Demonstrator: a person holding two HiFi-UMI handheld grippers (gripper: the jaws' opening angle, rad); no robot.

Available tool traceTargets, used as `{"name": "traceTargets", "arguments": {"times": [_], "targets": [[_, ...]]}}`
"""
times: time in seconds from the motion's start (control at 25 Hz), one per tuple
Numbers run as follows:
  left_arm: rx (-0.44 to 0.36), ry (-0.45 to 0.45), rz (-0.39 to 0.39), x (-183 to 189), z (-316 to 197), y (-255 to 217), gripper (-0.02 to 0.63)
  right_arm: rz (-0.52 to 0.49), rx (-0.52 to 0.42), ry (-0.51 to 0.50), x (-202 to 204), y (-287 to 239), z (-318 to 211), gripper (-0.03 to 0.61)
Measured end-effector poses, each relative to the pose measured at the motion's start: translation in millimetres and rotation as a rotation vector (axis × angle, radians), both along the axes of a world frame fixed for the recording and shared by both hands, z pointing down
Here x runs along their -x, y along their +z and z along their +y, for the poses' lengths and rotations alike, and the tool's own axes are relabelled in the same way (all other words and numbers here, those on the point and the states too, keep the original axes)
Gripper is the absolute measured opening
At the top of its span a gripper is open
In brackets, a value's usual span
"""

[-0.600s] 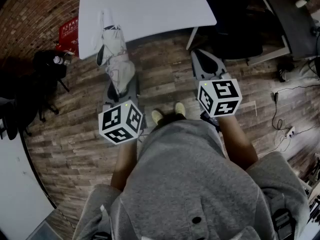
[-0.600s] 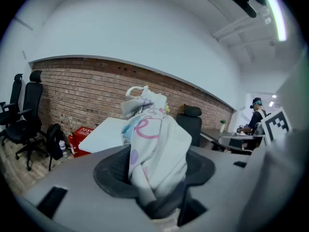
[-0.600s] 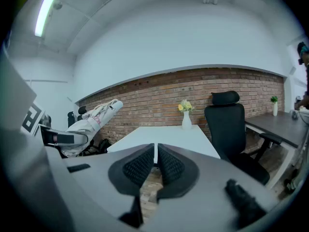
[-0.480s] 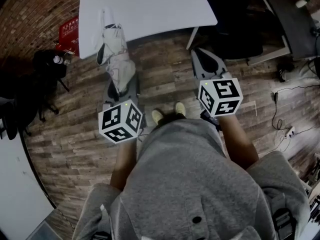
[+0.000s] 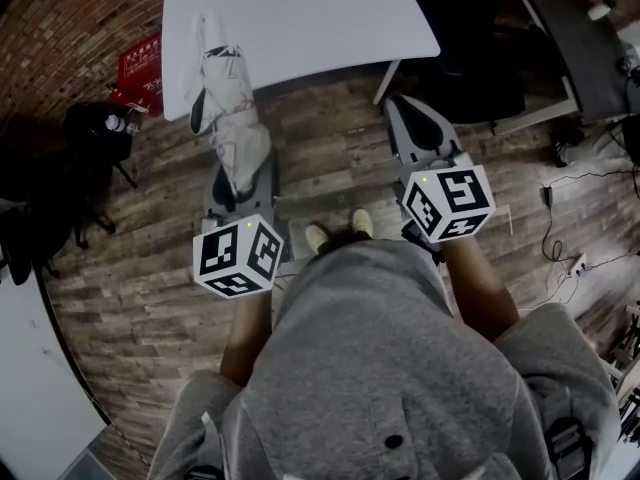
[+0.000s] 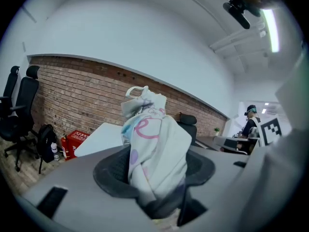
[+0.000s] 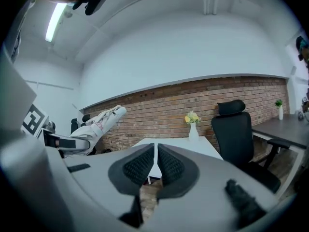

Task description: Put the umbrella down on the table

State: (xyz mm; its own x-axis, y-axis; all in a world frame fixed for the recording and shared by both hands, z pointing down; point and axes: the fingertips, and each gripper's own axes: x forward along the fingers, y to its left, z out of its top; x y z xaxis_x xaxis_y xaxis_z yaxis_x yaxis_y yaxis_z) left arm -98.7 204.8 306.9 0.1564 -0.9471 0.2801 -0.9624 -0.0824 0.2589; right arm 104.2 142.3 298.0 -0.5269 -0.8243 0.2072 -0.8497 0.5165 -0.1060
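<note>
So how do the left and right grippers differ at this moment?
The left gripper has its fingers clamped around a folded white umbrella, while the right gripper holds nothing. The left gripper's fingers stand well apart because of the umbrella, while the right gripper's fingers are pressed together. Both are held out low in front of the person, pointing toward the white table.

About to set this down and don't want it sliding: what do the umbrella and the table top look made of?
Umbrella: soft, matte woven cloth, pale with a pink print; it creases and bunches in loose folds. Table: a hard, smooth white top, probably laminate or painted board; it looks flat and even, with no grain showing. The pictures leave its exact material open.
</note>
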Motion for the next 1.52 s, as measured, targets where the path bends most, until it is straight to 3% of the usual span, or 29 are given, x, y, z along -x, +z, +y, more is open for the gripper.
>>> {"name": "traceTargets", "arguments": {"times": [0.2, 0.52, 1.52], "targets": [[-0.037, 0.003, -0.010, 21.1, 3.9, -10.9, 0.247, 0.015, -0.009, 0.000, 20.4, -3.8, 2.4, 0.035], [-0.071, 0.012, 0.014, 84.6, 22.1, -16.2, 0.247, 0.048, -0.045, 0.001, 85.1, -11.4, 22.6, 0.035], [-0.099, 0.021, 0.036, 92.5, 24.8, -13.0, 0.247, 0.068, -0.064, 0.001, 93.4, -5.4, 24.9, 0.035]]}}
